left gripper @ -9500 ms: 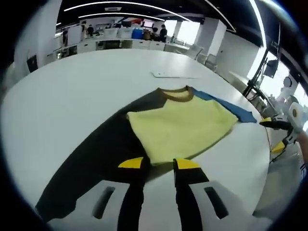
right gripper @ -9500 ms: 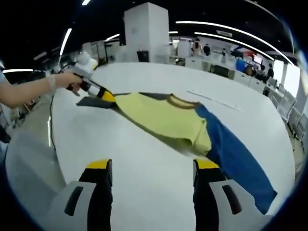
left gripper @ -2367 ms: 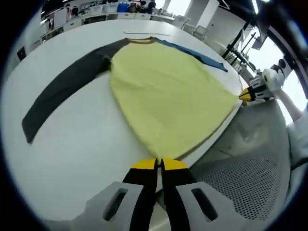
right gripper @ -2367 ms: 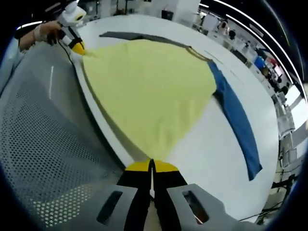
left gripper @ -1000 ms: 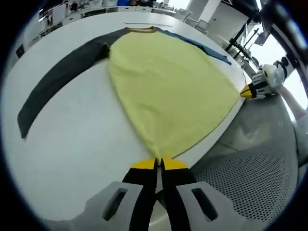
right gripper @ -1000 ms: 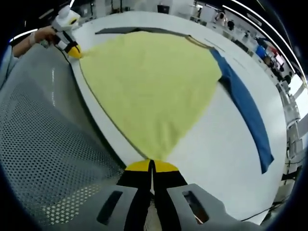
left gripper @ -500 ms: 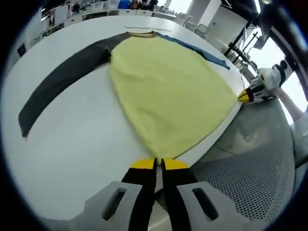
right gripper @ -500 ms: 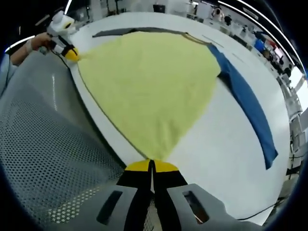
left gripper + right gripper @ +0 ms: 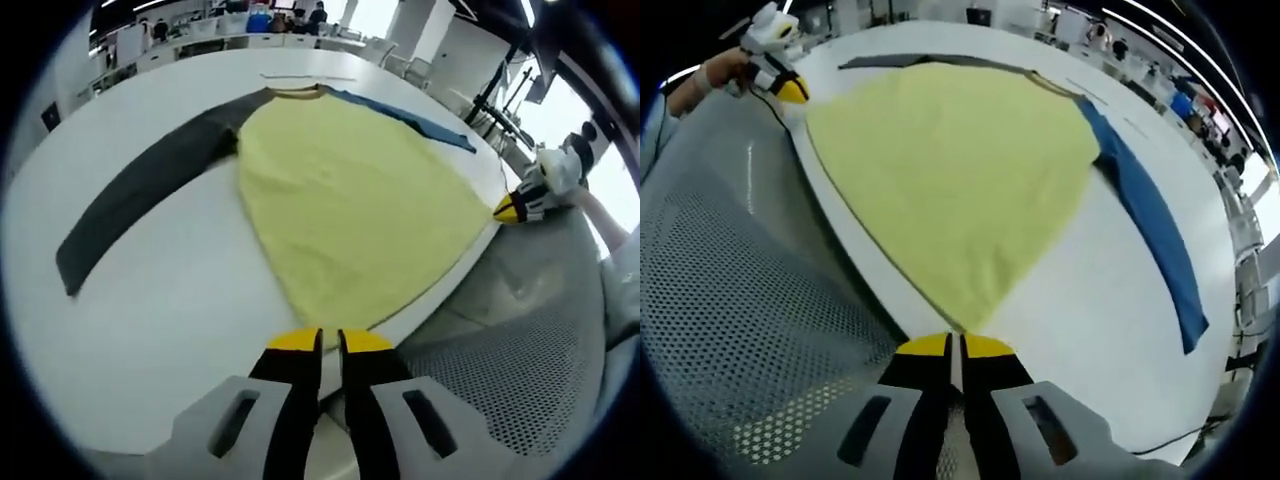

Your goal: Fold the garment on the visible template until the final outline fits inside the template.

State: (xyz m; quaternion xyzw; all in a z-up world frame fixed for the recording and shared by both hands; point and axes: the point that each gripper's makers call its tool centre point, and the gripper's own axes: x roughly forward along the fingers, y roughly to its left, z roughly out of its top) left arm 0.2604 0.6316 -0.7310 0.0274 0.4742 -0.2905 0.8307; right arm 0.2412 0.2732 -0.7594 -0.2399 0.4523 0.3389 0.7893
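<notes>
A shirt with a yellow body [image 9: 350,190], a dark grey sleeve [image 9: 140,190] and a blue sleeve [image 9: 420,118] lies spread flat on the white table [image 9: 150,300], hem at the near edge. My left gripper [image 9: 330,340] sits at one hem corner, a narrow gap showing between its jaws and the cloth ending just ahead of the tips. My right gripper [image 9: 955,345] sits the same way at the other corner of the yellow body [image 9: 950,170]. Each shows in the other's view: the right gripper [image 9: 510,208] and the left gripper [image 9: 790,90].
The table edge runs right along the hem, and a grey perforated surface [image 9: 730,300] lies below it. A thin pale strip [image 9: 305,76] lies on the table beyond the collar. Desks and people stand far behind. A hand [image 9: 715,72] holds the left gripper.
Both pairs of jaws, pressed together on the hem corners half a second ago, now show a small gap. The shirt stays spread with the hem at the table edge.
</notes>
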